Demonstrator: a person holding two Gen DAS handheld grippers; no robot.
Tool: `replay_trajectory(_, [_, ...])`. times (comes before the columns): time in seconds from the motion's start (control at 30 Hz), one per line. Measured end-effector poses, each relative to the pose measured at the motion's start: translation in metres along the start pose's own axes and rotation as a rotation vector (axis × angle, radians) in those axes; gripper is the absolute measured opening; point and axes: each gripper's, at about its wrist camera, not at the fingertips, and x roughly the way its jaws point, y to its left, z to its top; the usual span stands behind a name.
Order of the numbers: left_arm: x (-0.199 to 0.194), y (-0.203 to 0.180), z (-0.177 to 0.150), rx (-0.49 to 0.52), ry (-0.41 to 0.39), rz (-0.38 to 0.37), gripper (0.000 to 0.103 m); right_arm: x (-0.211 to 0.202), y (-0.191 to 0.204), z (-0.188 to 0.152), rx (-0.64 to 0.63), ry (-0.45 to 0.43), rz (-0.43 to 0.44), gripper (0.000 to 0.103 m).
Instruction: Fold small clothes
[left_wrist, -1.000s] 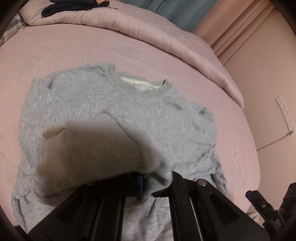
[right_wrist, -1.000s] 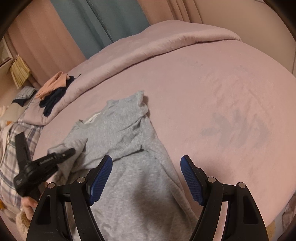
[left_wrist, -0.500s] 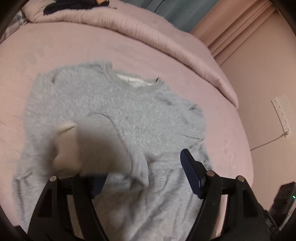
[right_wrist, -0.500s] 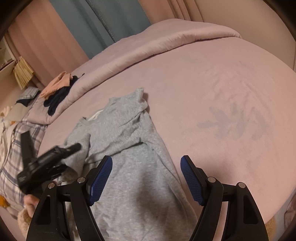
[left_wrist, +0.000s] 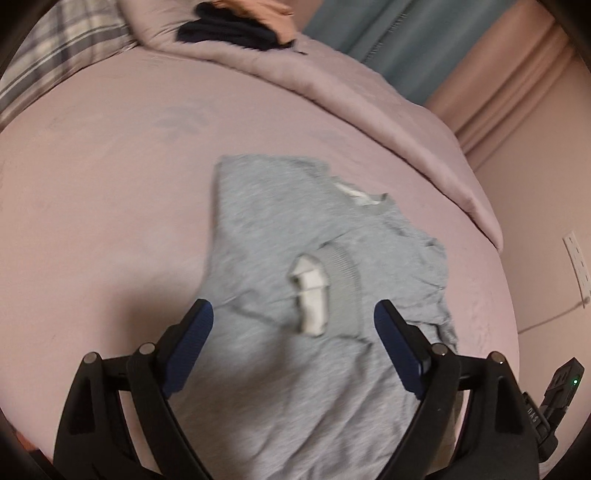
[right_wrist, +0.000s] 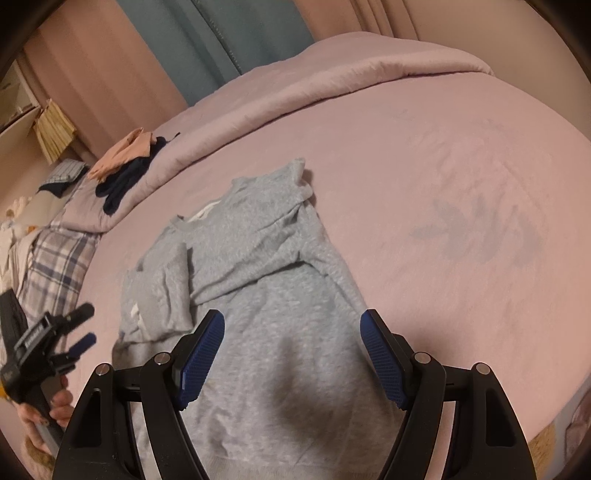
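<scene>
A small grey sweatshirt (left_wrist: 280, 229) (right_wrist: 258, 258) lies on the pink bed. Its left sleeve is folded across the chest, the cuff (left_wrist: 314, 295) showing its white inside. My left gripper (left_wrist: 293, 314) hangs above the sweatshirt's lower half with its jaws opening and nothing between them. From the right wrist view the left gripper (right_wrist: 79, 326) sits off the garment's left edge, held by a hand. My right gripper (right_wrist: 291, 336) is open above the lower body of the sweatshirt, apart from the cloth. The right sleeve (right_wrist: 295, 206) lies folded inward.
A pink duvet (left_wrist: 351, 96) is bunched along the far side of the bed, with dark and peach clothes (right_wrist: 125, 166) piled on it. A plaid cloth (right_wrist: 55, 266) lies at the left. Bare pink sheet (right_wrist: 461, 221) spreads to the right. A wall socket (left_wrist: 576, 258) is at the right.
The left gripper let go of the sleeve cuff, opened wide and drew back leftward. The sleeve now rests folded on the chest. The right gripper stayed where it was.
</scene>
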Motion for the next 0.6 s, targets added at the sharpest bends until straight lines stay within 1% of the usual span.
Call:
replay_trajectory(0.17, [-0.006, 0.035, -0.021, -0.063, 0.028, 0.060, 0.091, 0.000, 0.018, -0.003, -0.054, 0.014, -0.006, 0.076])
replay_trajectory(0.3, [-0.004, 0.057, -0.042, -0.082, 0.080, 0.079, 0.090, 0.004, 0.032, -0.007, -0.103, 0.021, -0.012, 0.076])
replay_trajectory(0.4, [-0.001, 0.064, -0.052, -0.080, 0.110, 0.074, 0.088, 0.009, 0.031, -0.010, -0.105, 0.041, -0.024, 0.076])
replay_trajectory(0.47, [0.002, 0.069, -0.058, -0.090, 0.126, 0.073, 0.084, 0.011, 0.027, -0.011, -0.088, 0.054, -0.031, 0.076])
replay_trajectory(0.6, [0.003, 0.066, -0.058, -0.067, 0.116, 0.079, 0.083, 0.010, 0.019, -0.011, -0.064, 0.055, -0.060, 0.076])
